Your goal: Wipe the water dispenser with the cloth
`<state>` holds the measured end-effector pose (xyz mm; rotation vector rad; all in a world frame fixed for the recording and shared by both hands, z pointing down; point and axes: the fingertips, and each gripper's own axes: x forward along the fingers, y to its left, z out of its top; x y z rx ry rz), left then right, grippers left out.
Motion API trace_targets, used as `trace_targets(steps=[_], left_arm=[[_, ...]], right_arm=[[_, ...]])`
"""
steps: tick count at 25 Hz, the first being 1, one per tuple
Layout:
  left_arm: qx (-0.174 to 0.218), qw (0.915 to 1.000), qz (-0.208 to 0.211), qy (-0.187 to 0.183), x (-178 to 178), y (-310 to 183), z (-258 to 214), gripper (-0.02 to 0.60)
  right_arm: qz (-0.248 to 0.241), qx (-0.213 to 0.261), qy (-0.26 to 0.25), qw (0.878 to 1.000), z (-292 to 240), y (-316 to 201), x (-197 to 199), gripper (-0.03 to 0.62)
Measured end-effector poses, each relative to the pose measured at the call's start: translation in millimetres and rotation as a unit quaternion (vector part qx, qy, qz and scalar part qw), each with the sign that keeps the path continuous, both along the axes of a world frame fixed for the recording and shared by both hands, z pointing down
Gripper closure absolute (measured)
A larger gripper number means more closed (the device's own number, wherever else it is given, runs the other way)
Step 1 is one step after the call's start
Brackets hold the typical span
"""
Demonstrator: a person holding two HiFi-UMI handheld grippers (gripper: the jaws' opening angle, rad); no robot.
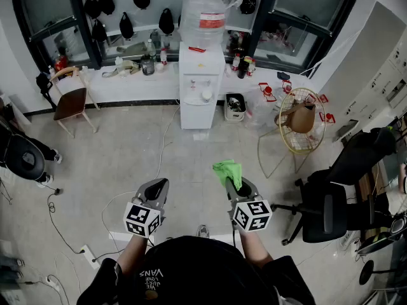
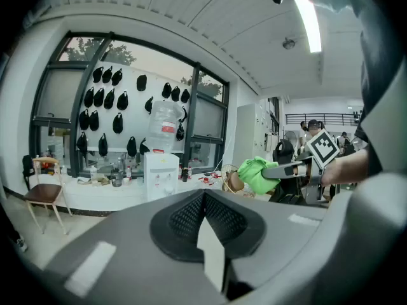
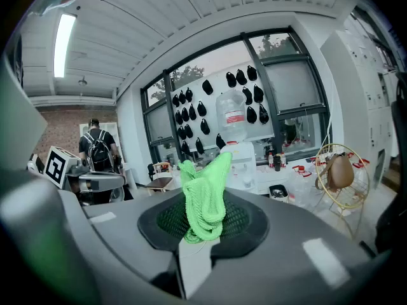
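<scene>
A white water dispenser (image 1: 201, 84) with a clear bottle (image 1: 204, 6) on top stands against the far window ledge, well ahead of both grippers. It also shows as the dispenser (image 2: 160, 175) in the left gripper view and, partly hidden behind the cloth, as the dispenser (image 3: 241, 164) in the right gripper view. My right gripper (image 1: 233, 182) is shut on a bright green cloth (image 1: 227, 170), which bunches upward from the jaws as the cloth (image 3: 203, 199). My left gripper (image 1: 158, 188) is shut with nothing in it; its jaws meet in the left gripper view.
A wooden chair (image 1: 70, 100) stands at the far left. A gold wire basket (image 1: 297, 126) with a brown bag and a black office chair (image 1: 337, 192) are on the right. A small bin (image 1: 236, 106) sits beside the dispenser. Cables (image 1: 63, 230) lie on the floor.
</scene>
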<state>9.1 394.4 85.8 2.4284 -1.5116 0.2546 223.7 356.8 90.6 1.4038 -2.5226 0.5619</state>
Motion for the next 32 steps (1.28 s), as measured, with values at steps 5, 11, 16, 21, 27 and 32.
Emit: trace_targets(steps=[5, 11, 16, 21, 27, 32], left_arm=[[0.000, 1.0000, -0.005, -0.008, 4, -6, 5, 0.580], [-0.004, 0.9998, -0.015, -0.010, 20, -21, 9, 0.580], [0.001, 0.9994, -0.032, -0.010, 35, -38, 9, 0.580], [-0.004, 0.9991, -0.041, -0.007, 44, -50, 18, 0.580], [-0.009, 0.9992, -0.039, -0.008, 24, -89, 25, 0.580], [-0.017, 0.9996, -0.021, -0.008, -6, -141, 31, 0.580]], right_arm=[[-0.010, -0.001, 0.004, 1.000, 6, -2, 0, 0.508], [-0.044, -0.009, -0.016, 0.999, 9, -14, 6, 0.503], [-0.058, -0.007, -0.012, 0.998, 12, -32, 22, 0.503], [-0.068, -0.020, -0.010, 0.997, 25, -50, 29, 0.503], [-0.071, -0.031, -0.008, 0.997, 36, -88, 6, 0.503], [-0.048, -0.035, -0.006, 0.998, 40, -137, -21, 0.503]])
